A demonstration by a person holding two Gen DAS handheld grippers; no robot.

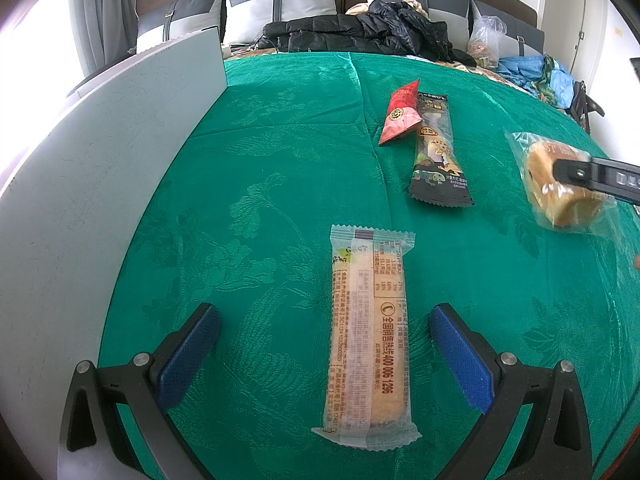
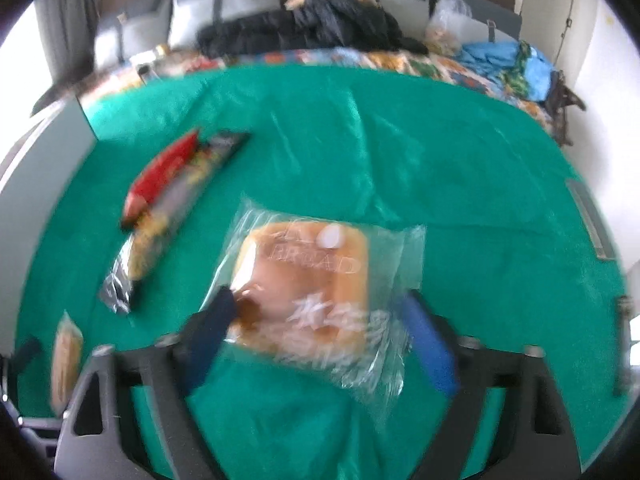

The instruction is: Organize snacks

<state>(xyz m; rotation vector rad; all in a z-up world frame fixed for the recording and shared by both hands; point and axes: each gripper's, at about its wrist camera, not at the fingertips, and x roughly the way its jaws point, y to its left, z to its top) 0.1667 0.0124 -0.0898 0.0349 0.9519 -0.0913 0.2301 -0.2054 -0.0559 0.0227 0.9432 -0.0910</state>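
A long pale wafer packet (image 1: pixel 368 336) lies on the green cloth between the fingers of my open left gripper (image 1: pixel 324 344), which touches nothing. A red packet (image 1: pixel 400 114) and a dark packet (image 1: pixel 438 148) lie side by side further back; both also show in the right wrist view, the red packet (image 2: pixel 164 172) and the dark packet (image 2: pixel 160 224). My right gripper (image 2: pixel 316 336) is shut on a clear-wrapped bread bun (image 2: pixel 308 276) and holds it above the cloth. In the left wrist view the bun (image 1: pixel 560 184) is at the right edge with the right gripper's finger on it.
A tall pale grey panel (image 1: pixel 100 184) stands along the left side of the green cloth (image 1: pixel 280 152). Behind the table is a bed with a black jacket (image 1: pixel 360 28), a plastic bag (image 1: pixel 486 40) and blue cloth (image 1: pixel 536 72).
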